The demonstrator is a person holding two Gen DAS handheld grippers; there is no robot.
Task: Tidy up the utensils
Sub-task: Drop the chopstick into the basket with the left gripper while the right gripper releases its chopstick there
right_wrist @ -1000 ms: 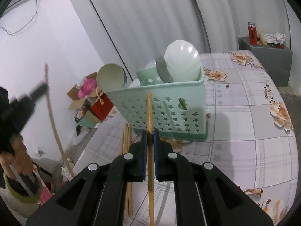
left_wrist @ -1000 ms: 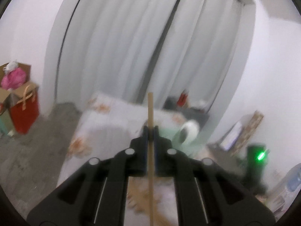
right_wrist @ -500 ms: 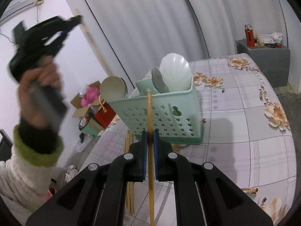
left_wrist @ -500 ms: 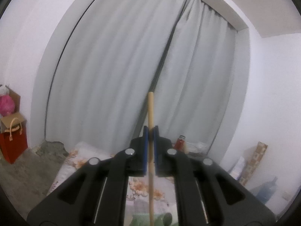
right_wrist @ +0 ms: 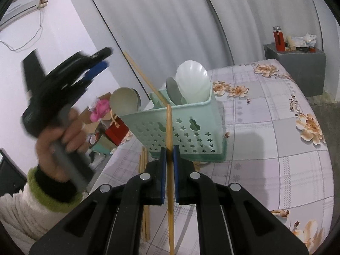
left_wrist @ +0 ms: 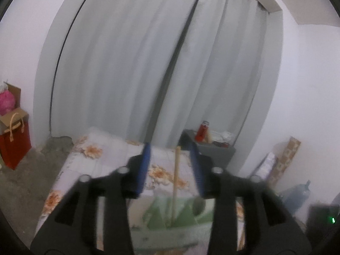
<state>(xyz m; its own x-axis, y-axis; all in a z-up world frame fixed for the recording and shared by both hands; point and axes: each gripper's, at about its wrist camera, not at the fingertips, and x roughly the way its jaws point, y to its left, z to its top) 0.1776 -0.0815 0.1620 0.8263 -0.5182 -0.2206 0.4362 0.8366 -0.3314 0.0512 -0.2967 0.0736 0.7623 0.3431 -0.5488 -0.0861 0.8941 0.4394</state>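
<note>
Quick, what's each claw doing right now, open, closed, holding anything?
Left claw: open, holding nothing; a chopstick stands loose between its fingers.
Right claw: closed on another chopstick.

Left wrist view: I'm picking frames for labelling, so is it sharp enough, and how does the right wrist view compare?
Left wrist view: motion-blurred, the left gripper and basket smeared. Right wrist view: right gripper, chopstick and basket crisp; only the moving left gripper blurs.

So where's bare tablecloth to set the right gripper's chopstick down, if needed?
Right of the green caddy, the tablecloth looks bare out to its edge. It is crowded left of the caddy: loose chopsticks lie there, and the left gripper hangs above.
</note>
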